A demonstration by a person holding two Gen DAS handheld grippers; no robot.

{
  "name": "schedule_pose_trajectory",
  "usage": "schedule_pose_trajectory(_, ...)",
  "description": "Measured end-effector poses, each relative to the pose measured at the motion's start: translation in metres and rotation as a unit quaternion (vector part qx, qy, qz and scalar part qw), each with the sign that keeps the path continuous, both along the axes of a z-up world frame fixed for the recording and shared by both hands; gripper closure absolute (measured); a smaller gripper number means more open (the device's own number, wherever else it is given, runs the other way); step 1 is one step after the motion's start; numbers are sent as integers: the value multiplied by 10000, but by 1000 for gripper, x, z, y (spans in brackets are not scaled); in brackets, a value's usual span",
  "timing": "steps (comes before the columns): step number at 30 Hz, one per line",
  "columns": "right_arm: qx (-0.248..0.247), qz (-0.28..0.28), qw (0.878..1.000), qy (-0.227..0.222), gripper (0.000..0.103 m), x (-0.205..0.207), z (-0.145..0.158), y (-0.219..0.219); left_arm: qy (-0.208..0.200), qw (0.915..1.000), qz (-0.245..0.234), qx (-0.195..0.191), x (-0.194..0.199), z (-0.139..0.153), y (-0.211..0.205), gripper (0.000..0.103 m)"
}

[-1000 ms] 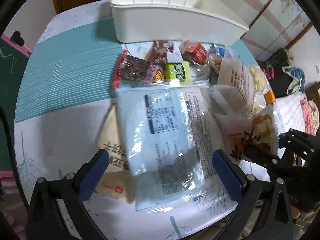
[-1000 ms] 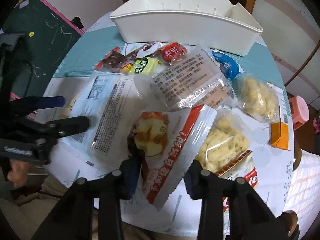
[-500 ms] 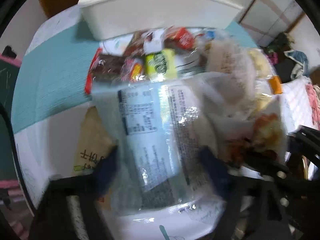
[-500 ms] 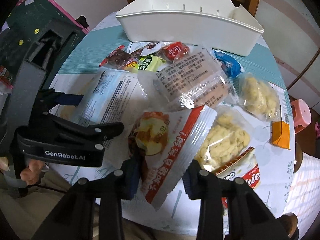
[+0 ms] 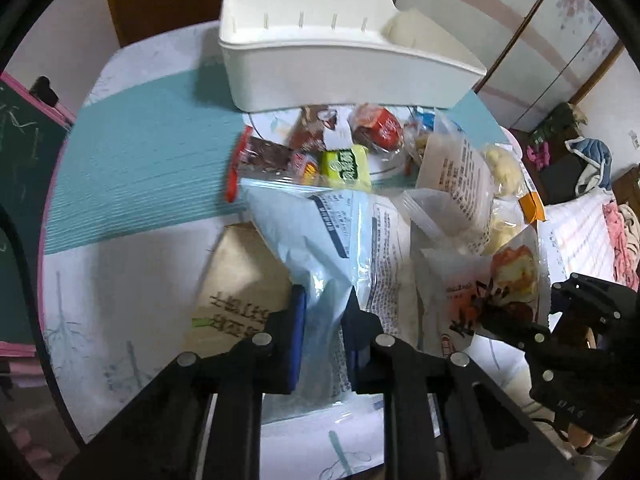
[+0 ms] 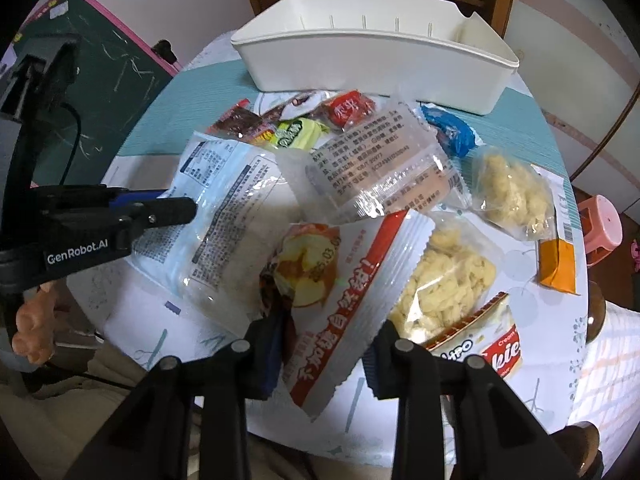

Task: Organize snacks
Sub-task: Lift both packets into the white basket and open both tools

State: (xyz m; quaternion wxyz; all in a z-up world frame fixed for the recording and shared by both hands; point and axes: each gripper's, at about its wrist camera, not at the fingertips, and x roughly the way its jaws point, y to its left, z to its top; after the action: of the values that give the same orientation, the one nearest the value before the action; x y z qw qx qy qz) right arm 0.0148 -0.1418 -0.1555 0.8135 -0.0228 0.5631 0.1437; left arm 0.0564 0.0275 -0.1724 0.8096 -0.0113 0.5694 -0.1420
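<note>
**A:** What am I holding right now?

**B:** Nearest me, the left tool (image 5: 323, 312) has just been closing and now pinches the pale blue snack bag (image 5: 320, 248) – the thin crinkly film bunches into a ridge between the blue pads. The right tool (image 6: 326, 340) is clamped on the red-and-white fruit packet (image 6: 340, 292), a flat sachet with saw-tooth ends, its near end lifted off the tabletop (image 6: 520, 380)

**A:** So which step is this?

**B:** I'd call it the pick-up: both packets gripped, neither carried yet. Next I'd need to lift each clear of the heap – the film is slippery, so a slow raise – and take them across to the bin

**A:** And what's past them?

**B:** A clear printed pouch (image 6: 380, 168) lying over both, bags of yellow puffs (image 6: 444, 284), small glossy sweets, then the white plastic bin (image 6: 372, 52) at the far edge: rigid, smooth, seemingly empty
</note>
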Motion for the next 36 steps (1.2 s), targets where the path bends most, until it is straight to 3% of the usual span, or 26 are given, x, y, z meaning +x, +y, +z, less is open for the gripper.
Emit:
schedule_pose_trajectory(7, 179, 55, 9991, -370, 70, -7, 26, -1, -326, 9992, 214, -76, -7, 33, 26, 89)
schedule_pose_trajectory(12, 233, -27, 9967, -780, 70, -3, 61, -8, -979, 9944, 313, -258, -3, 89, 36, 89)
schedule_pose_trajectory(16, 278, -200, 9913, -1270, 70, 13, 101, -23, -1732, 9840, 343, -227, 8, 146, 36, 89)
schedule_pose_trajectory(20, 117, -498, 9803, -1907, 70, 48, 152, -37, -2461, 9685, 380, -108, 32, 199, 28, 89)
schedule_pose_trajectory(24, 56, -919, 9671, -2373, 69, 100, 193, -52, -2860, 9567, 536, -47, 71, 226, 20, 89)
schedule_pose_trajectory(28, -52, -1214, 9642, -2358, 69, 157, 196, -54, -3006, 9495, 857, 259, 123, 226, 5, 89)
schedule_pose_trajectory(34, -429, -1411, 9735, -1749, 67, 223, 143, -46, -2531, 9623, 891, 453, 184, 184, -16, 84)
schedule_pose_trajectory(35, -437, -1390, 9755, -1649, 66, 231, 132, -44, -2434, 9646, 864, 541, 192, 173, -19, 79)
schedule_pose_trajectory(36, -426, -1362, 9785, -1491, 64, 238, 119, -43, -2373, 9659, 852, 590, 196, 164, -21, 63)
